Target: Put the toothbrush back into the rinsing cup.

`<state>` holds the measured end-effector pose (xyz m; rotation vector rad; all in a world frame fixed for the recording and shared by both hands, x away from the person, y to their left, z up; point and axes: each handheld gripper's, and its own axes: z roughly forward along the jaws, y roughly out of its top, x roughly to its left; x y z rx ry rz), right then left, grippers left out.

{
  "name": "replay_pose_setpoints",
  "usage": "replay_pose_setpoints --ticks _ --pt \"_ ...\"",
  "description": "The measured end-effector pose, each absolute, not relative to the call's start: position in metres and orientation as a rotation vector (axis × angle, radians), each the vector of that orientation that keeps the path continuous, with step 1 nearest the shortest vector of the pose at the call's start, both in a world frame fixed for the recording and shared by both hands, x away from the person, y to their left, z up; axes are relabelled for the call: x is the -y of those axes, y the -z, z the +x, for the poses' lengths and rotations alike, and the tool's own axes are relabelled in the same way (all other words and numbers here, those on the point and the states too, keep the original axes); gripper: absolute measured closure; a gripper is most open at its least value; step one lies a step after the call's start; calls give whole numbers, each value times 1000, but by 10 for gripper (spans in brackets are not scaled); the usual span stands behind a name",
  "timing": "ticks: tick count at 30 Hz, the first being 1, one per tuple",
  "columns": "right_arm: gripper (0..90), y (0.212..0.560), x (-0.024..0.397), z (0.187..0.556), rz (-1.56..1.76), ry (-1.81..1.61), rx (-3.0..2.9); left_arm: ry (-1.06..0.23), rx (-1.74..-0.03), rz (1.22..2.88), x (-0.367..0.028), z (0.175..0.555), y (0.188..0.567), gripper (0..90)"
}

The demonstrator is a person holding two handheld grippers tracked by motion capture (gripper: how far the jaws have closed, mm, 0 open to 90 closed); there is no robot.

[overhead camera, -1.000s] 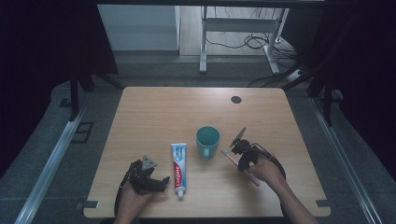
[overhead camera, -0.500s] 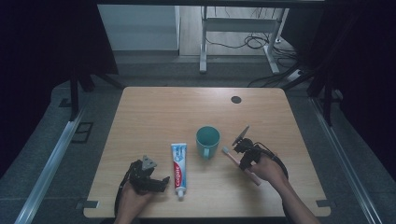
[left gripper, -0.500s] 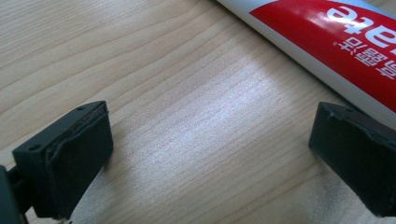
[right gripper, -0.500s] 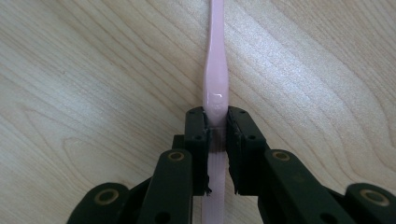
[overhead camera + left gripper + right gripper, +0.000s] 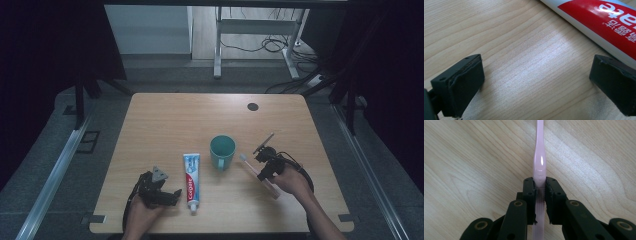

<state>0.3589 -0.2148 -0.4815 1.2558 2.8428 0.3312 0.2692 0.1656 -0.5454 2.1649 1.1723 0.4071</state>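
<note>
Toothbrush [image 5: 539,161], pink and thin, is clamped at its handle between the two jaws of the right claw [image 5: 539,185], and its body lies low over the wood of the desk [image 5: 165,120]. In the high view the right claw [image 5: 263,164] is near the front right part of the desk, with the toothbrush [image 5: 248,165] pointing toward a teal cup [image 5: 222,151] just beside it. The left claw [image 5: 536,82] has its jaws wide apart with nothing between them, close to the front edge. A toothpaste tube [image 5: 191,176] lies flat just beside the left claw [image 5: 167,196], between it and the cup.
</note>
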Motion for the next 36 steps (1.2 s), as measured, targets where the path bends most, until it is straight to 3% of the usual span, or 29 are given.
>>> replay_pose_setpoints --ticks 36 --pt "784 444 240 340 1153 -867 -2605 -408 -1172 2159 -165 269 546 0"
